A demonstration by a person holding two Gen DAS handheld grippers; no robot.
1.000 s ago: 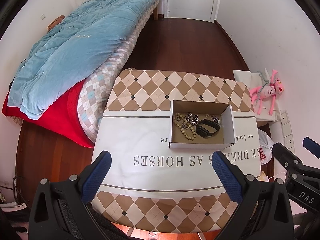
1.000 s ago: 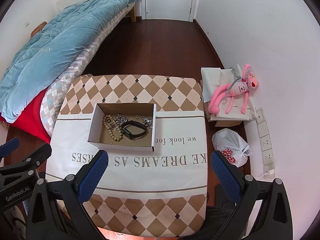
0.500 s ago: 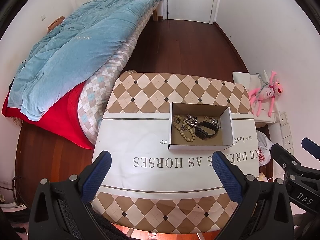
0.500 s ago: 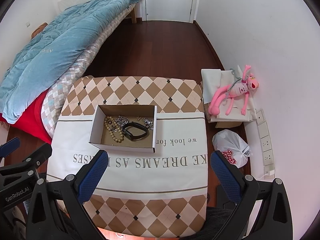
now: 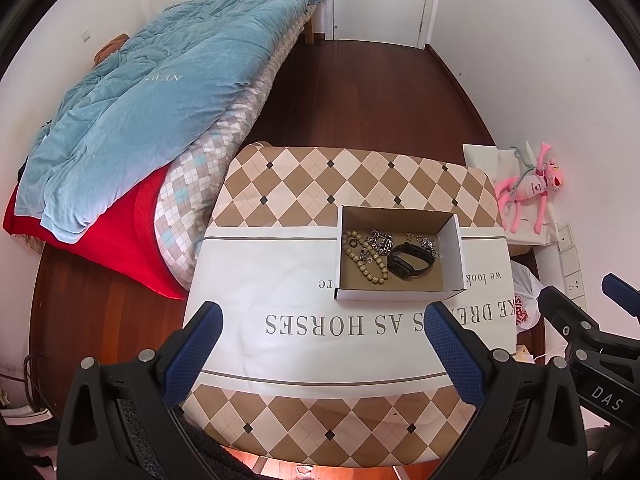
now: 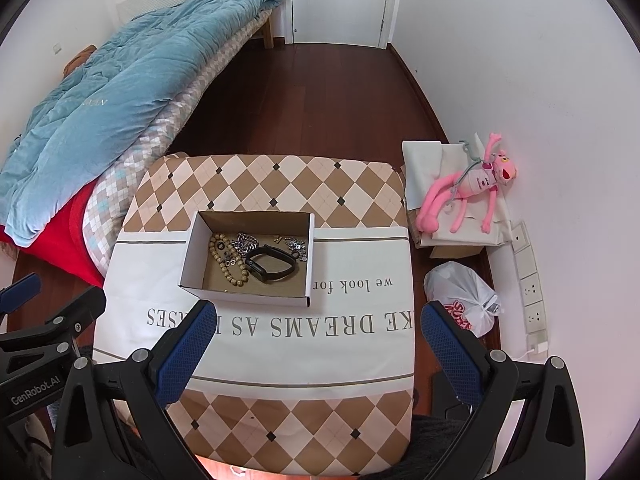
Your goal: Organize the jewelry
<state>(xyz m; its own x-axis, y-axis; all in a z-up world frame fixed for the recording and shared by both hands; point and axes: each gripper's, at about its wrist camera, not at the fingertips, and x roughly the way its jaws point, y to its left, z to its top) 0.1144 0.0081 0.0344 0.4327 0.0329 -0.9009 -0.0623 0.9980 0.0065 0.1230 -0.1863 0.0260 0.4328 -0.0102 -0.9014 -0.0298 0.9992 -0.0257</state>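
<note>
An open cardboard box (image 5: 454,256) (image 6: 191,256) sits on the cloth-covered table (image 5: 280,272) (image 6: 360,248). Inside lie a beaded bracelet (image 5: 366,266) (image 6: 232,262), a silver chain (image 5: 380,240) (image 6: 246,242), a black wristband (image 5: 410,262) (image 6: 272,266) and small silver pieces (image 5: 426,242) (image 6: 296,245). My left gripper (image 5: 322,322) is open and empty, high above the table's near half. My right gripper (image 6: 320,322) is open and empty, also held high, short of the box.
A bed with a blue quilt (image 5: 152,92) (image 6: 100,92) stands to the left. A pink plush toy (image 5: 528,188) (image 6: 468,196) and a white plastic bag (image 6: 464,296) lie by the right wall. Dark wood floor (image 5: 360,92) runs to a door beyond.
Both grippers have drawn slightly back and up, so the table and box look a little smaller. The jewelry in the box has not moved.
</note>
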